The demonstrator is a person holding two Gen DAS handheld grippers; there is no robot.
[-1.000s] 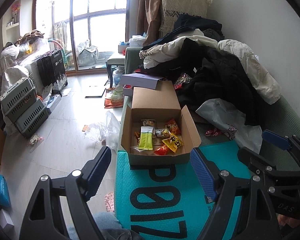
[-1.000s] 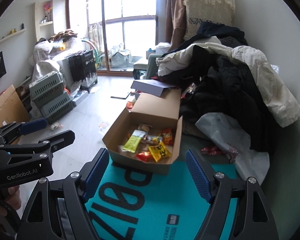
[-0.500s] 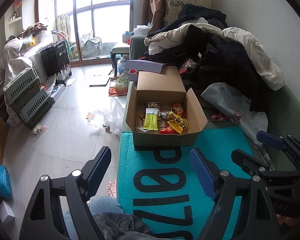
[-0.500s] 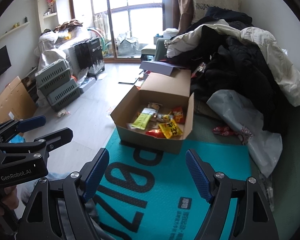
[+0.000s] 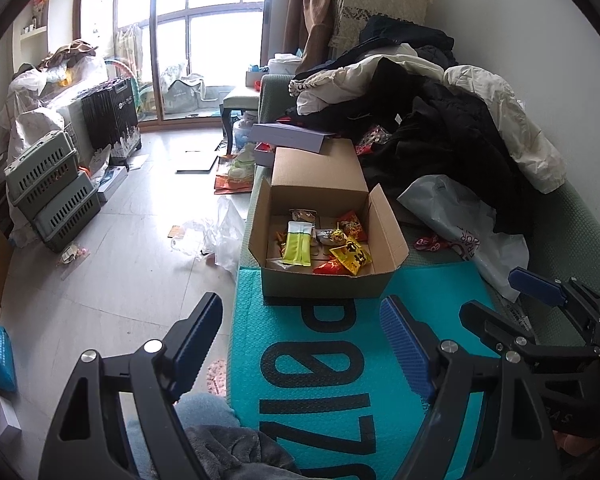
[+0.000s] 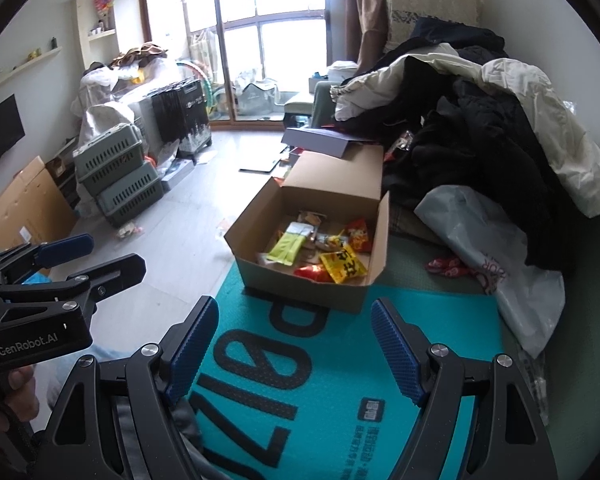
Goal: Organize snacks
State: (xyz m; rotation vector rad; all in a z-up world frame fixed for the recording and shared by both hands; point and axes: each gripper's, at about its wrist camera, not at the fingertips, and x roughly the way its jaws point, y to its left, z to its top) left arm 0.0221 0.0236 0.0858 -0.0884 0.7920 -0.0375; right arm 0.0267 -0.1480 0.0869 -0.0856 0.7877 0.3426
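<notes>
Clothes pile (image 5: 440,128), plastic bag (image 5: 460,224) crowd cardboard box (image 5: 324,280).

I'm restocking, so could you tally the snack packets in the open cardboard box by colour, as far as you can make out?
Yellow-green packet: 1
Yellow packet: 1
Red or orange packets: 2
Silvery or brownish packets: 2
Total: 6 clearly seen; smaller bits by the left wall of the box are too small to count.
</notes>
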